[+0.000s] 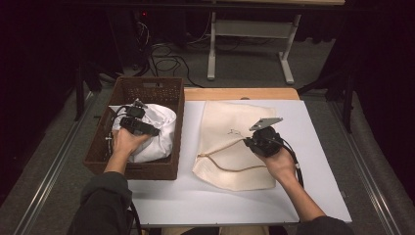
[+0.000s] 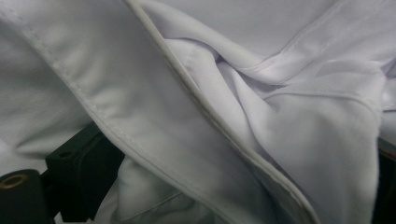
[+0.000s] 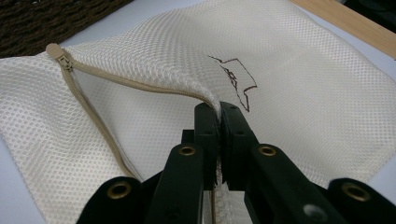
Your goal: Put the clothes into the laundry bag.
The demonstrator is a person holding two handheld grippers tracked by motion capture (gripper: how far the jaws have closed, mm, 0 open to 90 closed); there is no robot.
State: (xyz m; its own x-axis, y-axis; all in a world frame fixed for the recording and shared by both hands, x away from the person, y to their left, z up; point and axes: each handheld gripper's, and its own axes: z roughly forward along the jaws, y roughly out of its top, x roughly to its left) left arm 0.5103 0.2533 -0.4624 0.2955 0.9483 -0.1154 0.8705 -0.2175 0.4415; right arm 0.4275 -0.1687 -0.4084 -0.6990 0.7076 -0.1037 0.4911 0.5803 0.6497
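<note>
- Right gripper is clamped on the upper edge of the cream mesh zip laundry bag at table centre — thin pinch, so the mesh could slip out and the mouth drop shut.
- Left gripper is buried in the crumpled white cotton garment in the brown wicker basket at 9 o'clock; grip can't be told — loose folds may snag or trail.
- White tabletop; dark room, grey floor, cables at 12 o'clock.

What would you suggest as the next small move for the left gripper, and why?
Probably close the left gripper on the white garment in the basket: it is pressed into the folds, while the right gripper already holds the mesh bag's zipper edge lifted.
</note>
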